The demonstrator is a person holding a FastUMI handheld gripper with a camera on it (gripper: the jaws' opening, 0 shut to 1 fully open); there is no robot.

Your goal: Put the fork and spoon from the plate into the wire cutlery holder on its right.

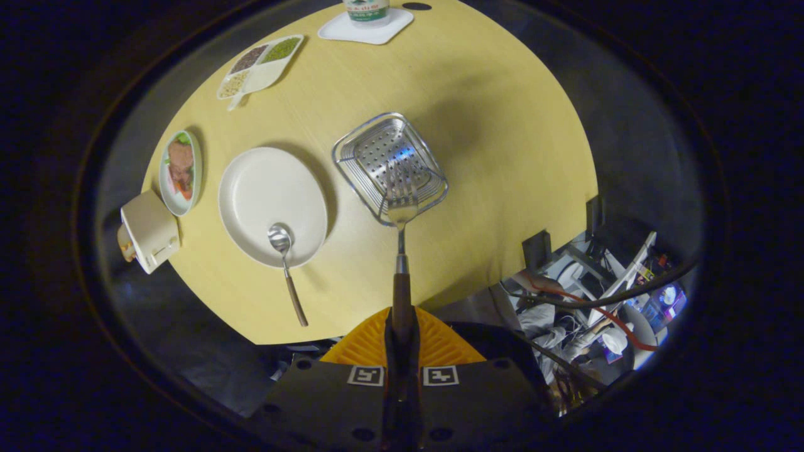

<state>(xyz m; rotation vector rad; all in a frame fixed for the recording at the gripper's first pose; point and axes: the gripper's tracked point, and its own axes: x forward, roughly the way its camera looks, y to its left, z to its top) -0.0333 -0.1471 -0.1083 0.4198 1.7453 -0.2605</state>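
On the left of the table (502, 157), the spoon (284, 257) lies with its bowl on the near rim of the white plate (264, 188), handle trailing off toward the near edge. Right of the plate sits the wire cutlery holder (389, 164). The hand-held gripper (402, 326) is closed on the fork (401, 238) handle, its tines reaching ahead over the holder's near rim.

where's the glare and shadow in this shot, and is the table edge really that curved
Gripper view: glare sits on the wire cutlery holder base behind the fork, which the gripper clamps; a soft shadow falls on the table beyond it; the curved edge is fisheye distortion.
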